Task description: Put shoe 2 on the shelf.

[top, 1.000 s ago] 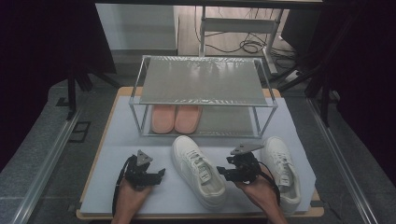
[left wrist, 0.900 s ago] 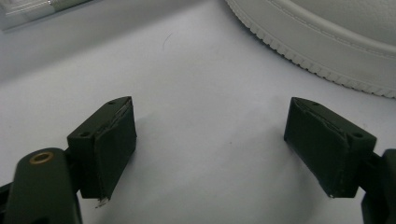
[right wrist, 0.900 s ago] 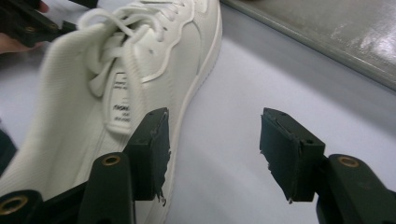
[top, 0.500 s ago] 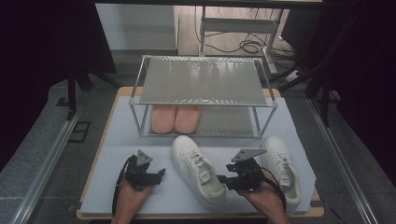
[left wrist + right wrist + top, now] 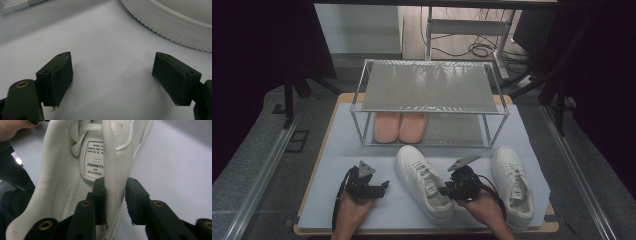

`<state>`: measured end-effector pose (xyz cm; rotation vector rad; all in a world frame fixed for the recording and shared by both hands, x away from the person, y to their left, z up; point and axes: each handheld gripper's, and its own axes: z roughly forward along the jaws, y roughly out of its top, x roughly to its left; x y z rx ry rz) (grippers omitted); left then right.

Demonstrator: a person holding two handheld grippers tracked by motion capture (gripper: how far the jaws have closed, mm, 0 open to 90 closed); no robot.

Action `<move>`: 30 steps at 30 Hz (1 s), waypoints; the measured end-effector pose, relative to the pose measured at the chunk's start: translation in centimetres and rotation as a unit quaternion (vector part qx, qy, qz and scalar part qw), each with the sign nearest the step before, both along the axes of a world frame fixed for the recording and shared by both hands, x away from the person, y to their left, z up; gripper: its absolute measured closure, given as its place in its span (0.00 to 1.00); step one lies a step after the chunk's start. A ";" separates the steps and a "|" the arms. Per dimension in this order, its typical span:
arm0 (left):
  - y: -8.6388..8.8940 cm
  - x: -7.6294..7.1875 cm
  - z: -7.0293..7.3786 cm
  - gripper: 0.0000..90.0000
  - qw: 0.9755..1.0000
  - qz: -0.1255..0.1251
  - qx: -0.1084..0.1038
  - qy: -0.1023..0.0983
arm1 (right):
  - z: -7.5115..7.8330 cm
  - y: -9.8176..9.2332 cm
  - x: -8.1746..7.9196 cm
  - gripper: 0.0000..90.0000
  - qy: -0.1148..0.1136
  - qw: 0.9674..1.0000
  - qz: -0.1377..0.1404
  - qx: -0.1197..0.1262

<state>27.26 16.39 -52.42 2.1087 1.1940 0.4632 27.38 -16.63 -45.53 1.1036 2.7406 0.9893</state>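
The left white sneaker [image 5: 424, 183] lies on the worktop [image 5: 377, 215] between the two grippers, with bare worktop kept open at its left. Its collar wall is seen between the right gripper [image 5: 115, 192] jaws, which have just been closing and are pressed on it. The left gripper [image 5: 112, 75] jaws are held wide open and empty just beside the sole.

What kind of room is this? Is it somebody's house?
Probably a lab or workshop, not a house: a shoe rack stands on a table, loose cables lie behind, and dark curtains hang around.
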 end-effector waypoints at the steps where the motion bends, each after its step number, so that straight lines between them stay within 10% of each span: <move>1: 0.0 0.0 0.0 0.19 1.000 0.000 0.000 0.000 | 0.0 -0.1 0.0 0.85 0.003 1.000 -0.005 0.007; 14: 0.0 0.0 0.0 0.19 1.000 0.002 -0.002 -0.001 | 0.1 -1.8 0.9 0.90 0.059 0.995 -0.042 0.073; 30: 0.0 0.0 0.0 0.19 1.000 0.002 -0.002 0.000 | 0.8 -3.5 1.6 0.91 0.129 0.975 -0.050 0.175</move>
